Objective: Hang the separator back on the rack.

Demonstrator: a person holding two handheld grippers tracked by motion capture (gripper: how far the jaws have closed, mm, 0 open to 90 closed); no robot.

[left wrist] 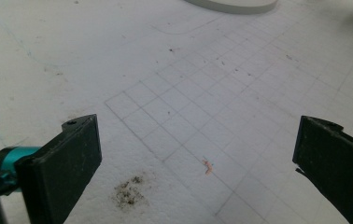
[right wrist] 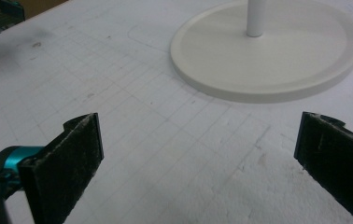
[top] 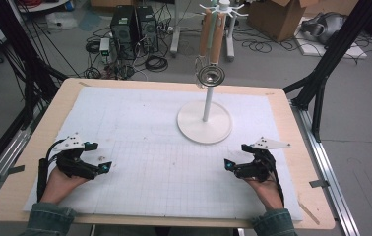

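A white stand with a round base [top: 204, 125] and a thin pole [top: 207, 101] rises at the middle back of the table; its base [right wrist: 268, 51] fills the top of the right gripper view. From its top hooks hang wooden-handled utensils [top: 212, 34] and a round metal strainer-like piece [top: 211, 75]. My left gripper [top: 98, 157] rests low at the table's left, open, with nothing between its jaws [left wrist: 193, 158]. At the right, near the base, my right gripper [top: 237, 157] is open and empty too [right wrist: 198, 154].
A white gridded foam mat [top: 164, 147] covers the wooden table [top: 71, 88]. A dirt smudge [left wrist: 129, 190] and a small pink scrap [left wrist: 208, 166] lie on the mat by the left gripper. Computers, cables and a cardboard box sit on the floor beyond.
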